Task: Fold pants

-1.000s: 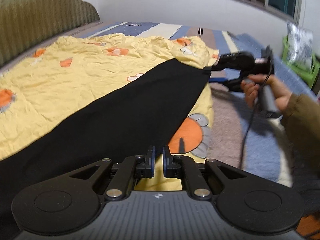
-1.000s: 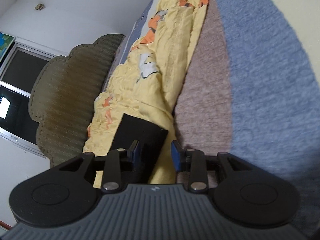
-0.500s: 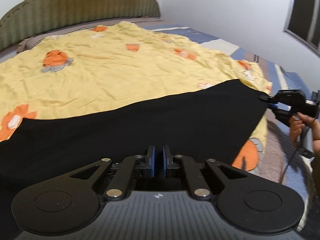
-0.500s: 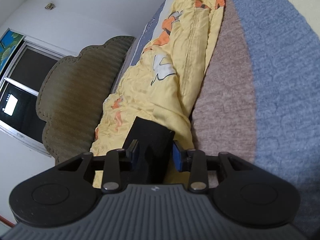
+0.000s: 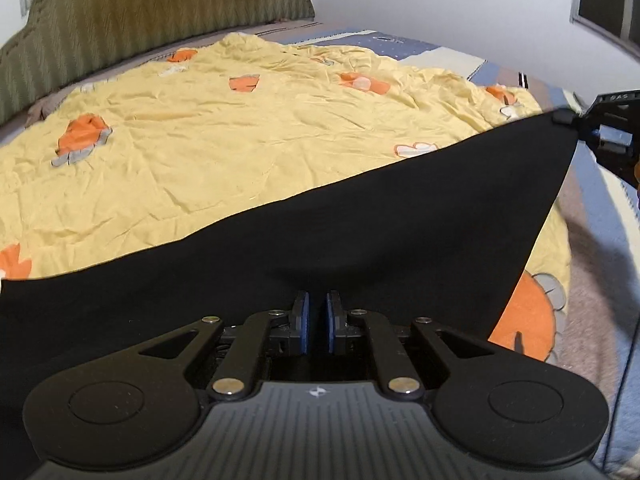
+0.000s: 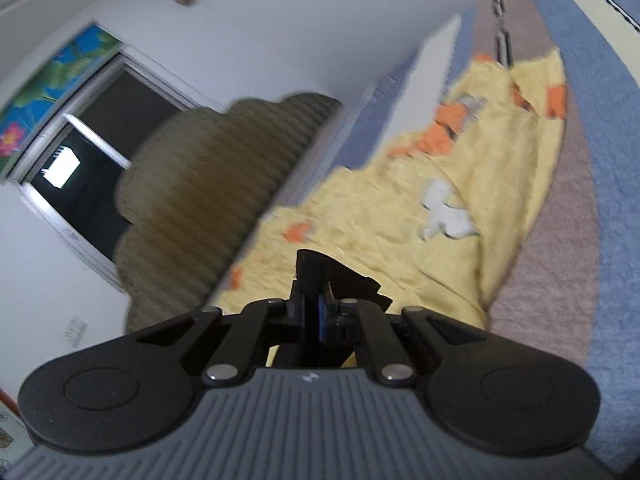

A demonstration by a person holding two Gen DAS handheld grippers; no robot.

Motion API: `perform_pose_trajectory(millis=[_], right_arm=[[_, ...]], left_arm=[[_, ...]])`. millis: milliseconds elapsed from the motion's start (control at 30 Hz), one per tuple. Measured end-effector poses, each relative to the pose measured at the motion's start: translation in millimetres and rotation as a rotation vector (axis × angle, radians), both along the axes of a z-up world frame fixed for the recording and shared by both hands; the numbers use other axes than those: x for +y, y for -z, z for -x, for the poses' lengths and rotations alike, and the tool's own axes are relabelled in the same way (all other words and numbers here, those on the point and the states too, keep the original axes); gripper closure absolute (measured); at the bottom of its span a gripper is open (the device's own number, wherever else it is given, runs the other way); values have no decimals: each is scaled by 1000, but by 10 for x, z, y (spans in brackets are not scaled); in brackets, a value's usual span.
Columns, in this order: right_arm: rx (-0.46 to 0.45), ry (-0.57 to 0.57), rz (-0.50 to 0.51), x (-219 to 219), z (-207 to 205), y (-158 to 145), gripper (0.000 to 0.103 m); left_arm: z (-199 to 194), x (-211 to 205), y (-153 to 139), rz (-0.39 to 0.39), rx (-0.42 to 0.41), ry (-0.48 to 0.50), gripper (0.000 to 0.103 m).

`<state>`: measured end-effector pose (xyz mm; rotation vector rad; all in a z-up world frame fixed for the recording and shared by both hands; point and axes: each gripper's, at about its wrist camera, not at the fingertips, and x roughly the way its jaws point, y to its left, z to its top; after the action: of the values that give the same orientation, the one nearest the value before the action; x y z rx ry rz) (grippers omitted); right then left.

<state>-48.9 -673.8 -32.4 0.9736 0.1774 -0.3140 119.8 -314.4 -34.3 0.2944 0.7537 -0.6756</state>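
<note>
Left wrist view: our left tool is pinched narrow on the pants, stretched flat over the yellow quilt. No fold made yet, we reckon.

Right wrist view: right tool clamps the pants corner. No readable writing anywhere.

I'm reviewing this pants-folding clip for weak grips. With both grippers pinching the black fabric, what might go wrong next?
1. The right gripper holds only a small corner of the pants; a tug might pull it free.
2. The fabric sags near the left gripper, so the fold may land uneven.
3. The yellow sheet is wrinkled and loose; dragging the pants across it might bunch both.
</note>
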Motion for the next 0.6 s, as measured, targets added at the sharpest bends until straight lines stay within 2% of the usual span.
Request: perform_pose_trajectory(millis=[67, 133, 200, 267, 433, 500, 600], right_arm=[[69, 22, -99, -97, -17, 183, 95], [58, 34, -139, -112, 25, 256, 95], [51, 38, -116, -66, 42, 192, 95], [43, 33, -86, -15, 14, 75, 95], [35, 10, 45, 232, -207, -309, 95], [24, 4, 48, 301, -288, -393, 95], [34, 19, 26, 284, -295, -357, 95]], left_arm=[[39, 14, -51, -1, -10, 14, 92], [34, 93, -118, 19, 2, 11, 89], [15, 217, -182, 39, 6, -19, 87], [-22, 400, -254, 76, 10, -68, 79], [-87, 850, -377, 148, 16, -198, 43], [-113, 947, -403, 158, 20, -212, 42], [-91, 972, -434, 154, 1, -195, 42]])
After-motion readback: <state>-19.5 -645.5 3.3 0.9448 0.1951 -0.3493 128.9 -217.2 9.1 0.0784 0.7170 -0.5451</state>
